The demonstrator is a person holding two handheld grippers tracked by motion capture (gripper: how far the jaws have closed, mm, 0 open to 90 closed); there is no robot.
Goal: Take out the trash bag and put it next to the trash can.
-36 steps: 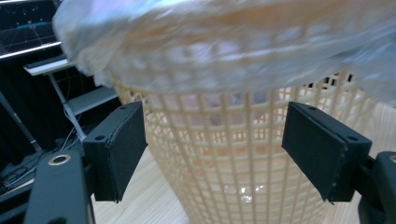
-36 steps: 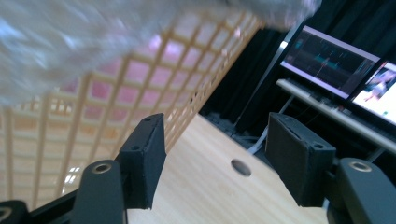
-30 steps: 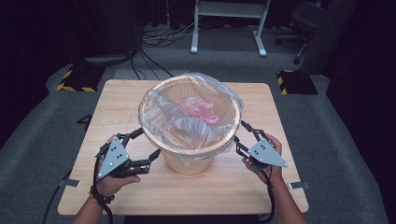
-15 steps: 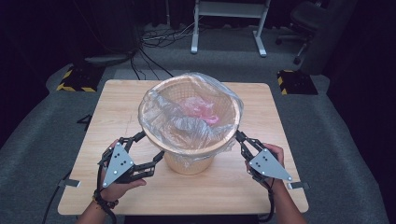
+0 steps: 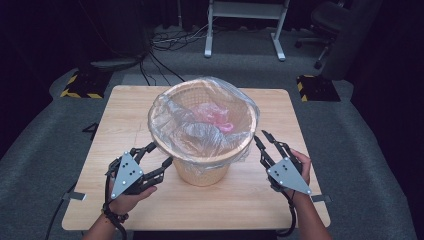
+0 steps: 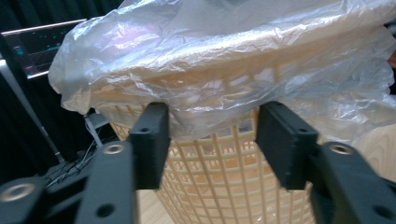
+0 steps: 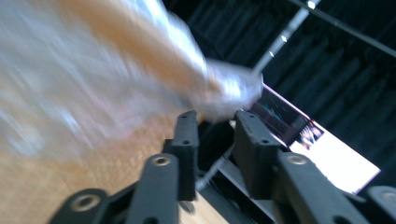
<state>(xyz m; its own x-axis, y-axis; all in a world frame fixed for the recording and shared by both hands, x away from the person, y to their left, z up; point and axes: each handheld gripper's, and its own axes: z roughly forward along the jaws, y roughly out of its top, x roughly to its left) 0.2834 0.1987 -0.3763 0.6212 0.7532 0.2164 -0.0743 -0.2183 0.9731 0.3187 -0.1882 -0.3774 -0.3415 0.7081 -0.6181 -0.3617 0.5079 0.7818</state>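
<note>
From above, the basket stands mid-table, its bag folded over the rim, pink stuff inside. My left gripper is spread wide; its own view shows the bag's hem just past the jaws. My right gripper is slightly apart, empty; its view is blurred.

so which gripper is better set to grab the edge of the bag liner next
Probably the left. The left gripper has its jaws open on either side of the plastic bag's overhang at the basket wall. The right gripper is open beside the rim, apart from it, and its own view is blurred.
</note>
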